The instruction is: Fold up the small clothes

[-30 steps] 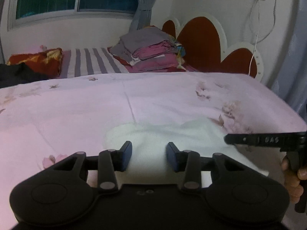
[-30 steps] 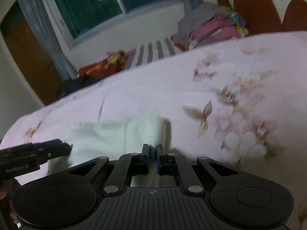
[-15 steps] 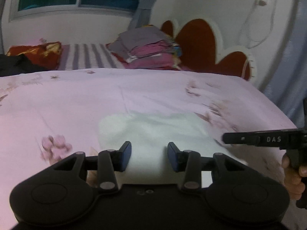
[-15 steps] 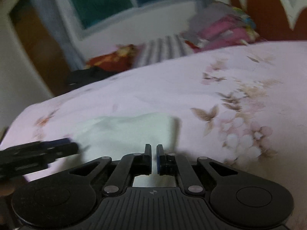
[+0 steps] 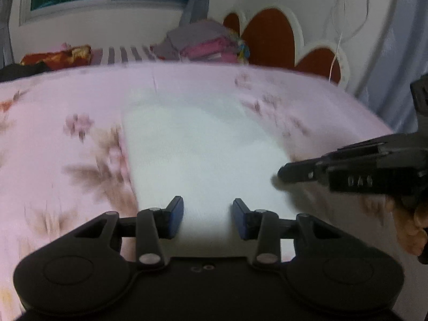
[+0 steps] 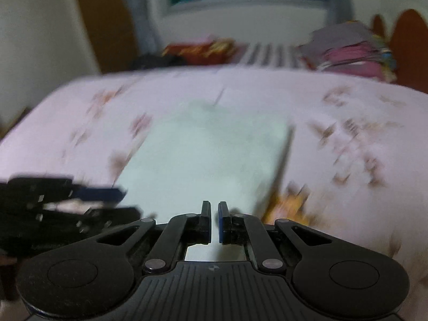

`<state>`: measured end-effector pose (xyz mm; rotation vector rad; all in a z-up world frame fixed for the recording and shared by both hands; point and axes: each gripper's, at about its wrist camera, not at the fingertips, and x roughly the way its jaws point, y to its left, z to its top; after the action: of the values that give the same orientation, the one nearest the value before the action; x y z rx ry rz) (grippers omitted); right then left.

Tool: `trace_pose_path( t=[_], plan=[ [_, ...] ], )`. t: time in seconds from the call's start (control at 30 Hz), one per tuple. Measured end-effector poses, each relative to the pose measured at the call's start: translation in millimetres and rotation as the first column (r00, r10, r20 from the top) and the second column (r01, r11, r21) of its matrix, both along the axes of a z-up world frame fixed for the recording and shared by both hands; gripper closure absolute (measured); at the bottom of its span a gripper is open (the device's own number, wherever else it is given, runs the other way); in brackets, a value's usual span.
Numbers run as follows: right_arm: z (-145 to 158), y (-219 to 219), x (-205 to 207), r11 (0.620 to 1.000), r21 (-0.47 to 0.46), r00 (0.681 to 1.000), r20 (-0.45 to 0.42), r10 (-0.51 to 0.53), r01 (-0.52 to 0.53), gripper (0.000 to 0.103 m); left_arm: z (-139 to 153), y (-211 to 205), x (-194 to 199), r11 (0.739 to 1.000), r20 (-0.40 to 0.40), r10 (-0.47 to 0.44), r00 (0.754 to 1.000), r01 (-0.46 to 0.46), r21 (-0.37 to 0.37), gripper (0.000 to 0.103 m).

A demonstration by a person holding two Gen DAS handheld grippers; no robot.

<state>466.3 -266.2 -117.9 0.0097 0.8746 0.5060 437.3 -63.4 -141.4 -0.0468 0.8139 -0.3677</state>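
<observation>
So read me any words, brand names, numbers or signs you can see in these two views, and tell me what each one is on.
"DAS": pale letters on the side of the right gripper, seen in the left wrist view, somewhat blurred.
Small round emblem on the right gripper's own housing in the right wrist view: a mark, not legible text.
Nothing readable on the white garment, the floral bedsheet or the left gripper.

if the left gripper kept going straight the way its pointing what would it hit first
Most likely the flat white cloth spread on the pink floral bedsheet. The left gripper points down over it with its jaws apart and nothing between them. Blur leaves the depth uncertain.
</observation>
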Motion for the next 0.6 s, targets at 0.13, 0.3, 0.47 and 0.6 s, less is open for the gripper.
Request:
trace_pose_path(
  t=[0.13,0.3,0.47,0.6],
  plan=[
    [-23.9,5.6,-27.6,0.997,-0.072,0.998,-0.053,0.033,-0.037,0.099,-5.2,-4.9,-18.3,0.999,-0.019,0.037,0.999,-0.036,0.034,0.064],
    [-25.2,-4.4,-40.3,0.999,-0.033,0.998,-0.068,-0.004,0.002,0.099,-5.8,-7.0,-30.9,0.996,-0.029,0.069,0.997,-0.067,0.054,0.064],
    [-25.4,-9.3,-46.6,0.999,-0.035,0.998,-0.07,0.0,-0.002,0.099,-4.4,-15.2,-44.5,0.993,-0.04,0.099,0.994,-0.096,0.073,0.064],
    [-18.1,-12.0,-48.9,1.0,-0.014,0.998,-0.067,-0.016,0.015,0.099,-1.8,-21.8,-50.8,0.99,-0.042,0.096,0.995,-0.091,0.105,0.064]
  ],
)
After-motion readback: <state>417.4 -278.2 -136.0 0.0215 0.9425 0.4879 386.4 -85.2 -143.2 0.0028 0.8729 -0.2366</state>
